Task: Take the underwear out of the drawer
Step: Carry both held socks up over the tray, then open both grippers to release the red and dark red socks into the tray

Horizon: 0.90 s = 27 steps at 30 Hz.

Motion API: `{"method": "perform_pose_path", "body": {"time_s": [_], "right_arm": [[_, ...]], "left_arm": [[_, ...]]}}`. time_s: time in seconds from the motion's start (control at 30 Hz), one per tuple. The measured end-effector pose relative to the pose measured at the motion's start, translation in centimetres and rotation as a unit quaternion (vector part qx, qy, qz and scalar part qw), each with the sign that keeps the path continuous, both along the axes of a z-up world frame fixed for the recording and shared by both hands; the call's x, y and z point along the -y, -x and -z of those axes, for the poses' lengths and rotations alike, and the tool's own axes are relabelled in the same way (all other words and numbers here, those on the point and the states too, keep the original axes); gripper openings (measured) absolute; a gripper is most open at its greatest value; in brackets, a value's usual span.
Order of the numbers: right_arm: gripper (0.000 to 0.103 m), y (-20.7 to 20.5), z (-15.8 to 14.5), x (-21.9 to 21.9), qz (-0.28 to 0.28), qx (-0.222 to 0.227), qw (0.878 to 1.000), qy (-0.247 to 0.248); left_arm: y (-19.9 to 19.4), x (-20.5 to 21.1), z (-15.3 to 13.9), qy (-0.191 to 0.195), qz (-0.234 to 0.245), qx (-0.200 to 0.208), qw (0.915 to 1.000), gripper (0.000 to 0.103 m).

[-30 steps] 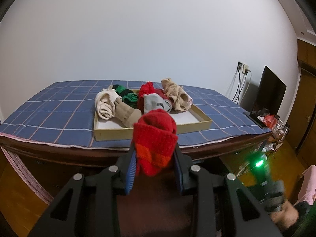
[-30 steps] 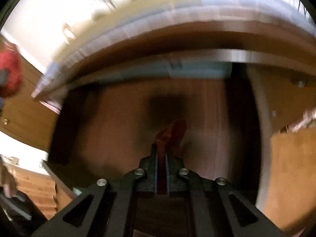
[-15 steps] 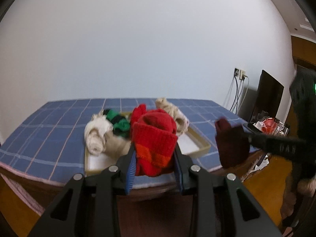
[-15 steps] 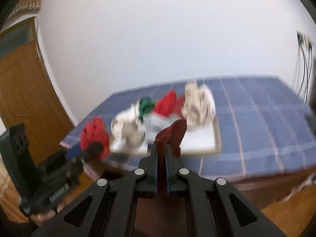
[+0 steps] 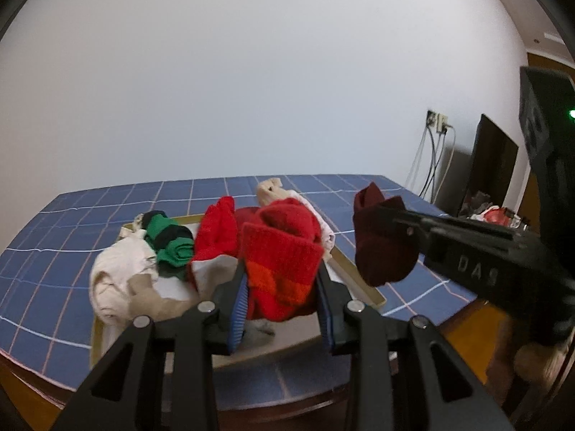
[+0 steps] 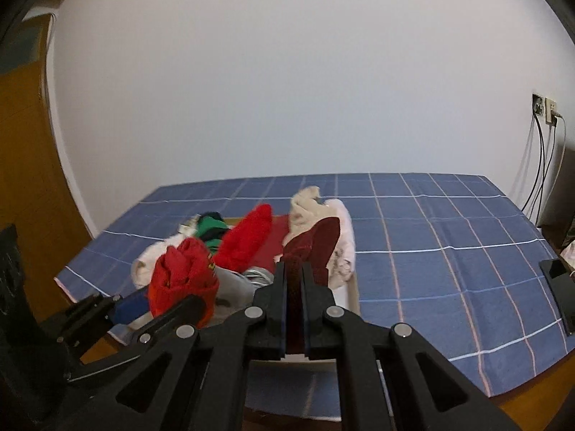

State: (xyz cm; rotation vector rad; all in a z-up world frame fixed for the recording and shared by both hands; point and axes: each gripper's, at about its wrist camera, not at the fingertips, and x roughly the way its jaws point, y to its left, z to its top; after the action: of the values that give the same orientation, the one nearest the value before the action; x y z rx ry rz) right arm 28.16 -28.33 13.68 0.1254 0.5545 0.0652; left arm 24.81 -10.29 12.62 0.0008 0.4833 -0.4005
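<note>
Holding one rolled garment apiece, both grippers hung above the tray's near edge.
Left gripper (image 5: 282, 287) was clamped on a bright red knit bundle (image 5: 284, 258); right gripper (image 6: 295, 287) was pinched tight on a dark maroon piece (image 6: 318, 244). Remaining garments lay heaped in the shallow tray (image 5: 363, 283) on the blue checked tablecloth (image 6: 449, 222).

Plain white wall (image 5: 251, 89) behind a blue-checked table (image 6: 431, 233).

Both wrist views face tray (image 5: 363, 280), close
</note>
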Motion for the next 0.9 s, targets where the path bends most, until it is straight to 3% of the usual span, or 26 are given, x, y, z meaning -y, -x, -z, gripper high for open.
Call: {"method": "perform_pose_path", "body": {"time_s": [0.43, 0.67, 0.77, 0.83, 0.87, 0.9], "right_arm": [[0.007, -2.9, 2.2, 1.9, 0.016, -0.031, 0.999, 0.020], [0.009, -5.6, 4.1, 1.2, -0.003, -0.072, 0.997, 0.031], [0.013, -6.3, 5.2, 1.2, -0.023, -0.090, 0.996, 0.001], [0.019, -6.2, 5.6, 1.1, -0.029, -0.095, 0.995, -0.012], [0.026, -6.1, 5.7, 1.1, -0.029, -0.097, 0.995, -0.016], [0.039, -5.7, 5.7, 1.0, -0.030, -0.095, 0.995, -0.020]], "left_arm": [[-3.8, 2.9, 2.4, -0.018, -0.015, -0.032, 0.9992, 0.032], [-5.7, 3.7, 4.0, -0.034, -0.021, -0.057, 0.9975, 0.032], [-6.5, 3.5, 4.8, -0.031, -0.023, -0.081, 0.9960, 0.040], [-6.5, 3.2, 5.1, -0.029, -0.024, -0.088, 0.9954, 0.053], [-6.3, 3.1, 5.1, -0.031, -0.024, -0.089, 0.9953, 0.059], [-6.1, 3.1, 5.0, -0.032, -0.022, -0.088, 0.9954, 0.072]]}}
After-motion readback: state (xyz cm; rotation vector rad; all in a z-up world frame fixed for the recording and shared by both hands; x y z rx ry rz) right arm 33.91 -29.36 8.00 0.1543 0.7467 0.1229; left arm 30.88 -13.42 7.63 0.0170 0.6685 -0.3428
